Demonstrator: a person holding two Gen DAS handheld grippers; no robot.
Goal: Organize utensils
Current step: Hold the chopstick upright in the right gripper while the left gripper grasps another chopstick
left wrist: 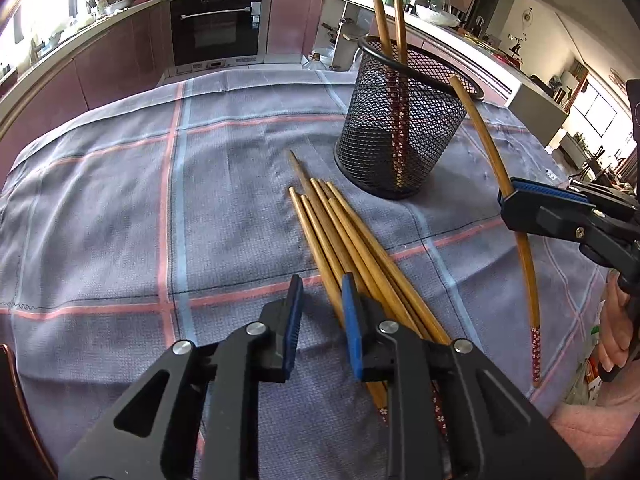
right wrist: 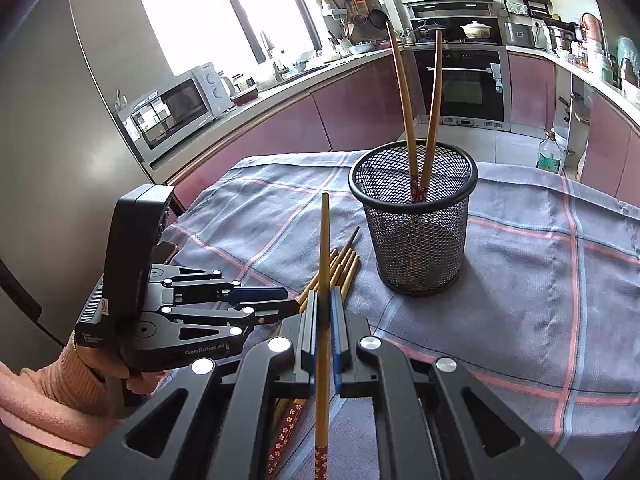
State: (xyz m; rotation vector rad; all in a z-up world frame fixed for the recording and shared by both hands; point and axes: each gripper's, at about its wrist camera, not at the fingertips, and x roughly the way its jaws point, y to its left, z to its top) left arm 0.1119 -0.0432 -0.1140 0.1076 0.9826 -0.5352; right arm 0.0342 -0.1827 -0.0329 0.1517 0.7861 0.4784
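Our right gripper (right wrist: 324, 312) is clamped on one chopstick (right wrist: 323, 240), its long axis pointing up and ahead, narrow tip short of the cup (right wrist: 414, 216), which stands ahead and slightly right. Our left gripper (left wrist: 320, 312) hangs half-open over the pile (left wrist: 344, 232), so the right is nearer.

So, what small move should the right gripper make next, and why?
Probably carry the held chopstick over the mesh holder and lower it in: the right gripper is shut on it, two chopsticks already stand inside.
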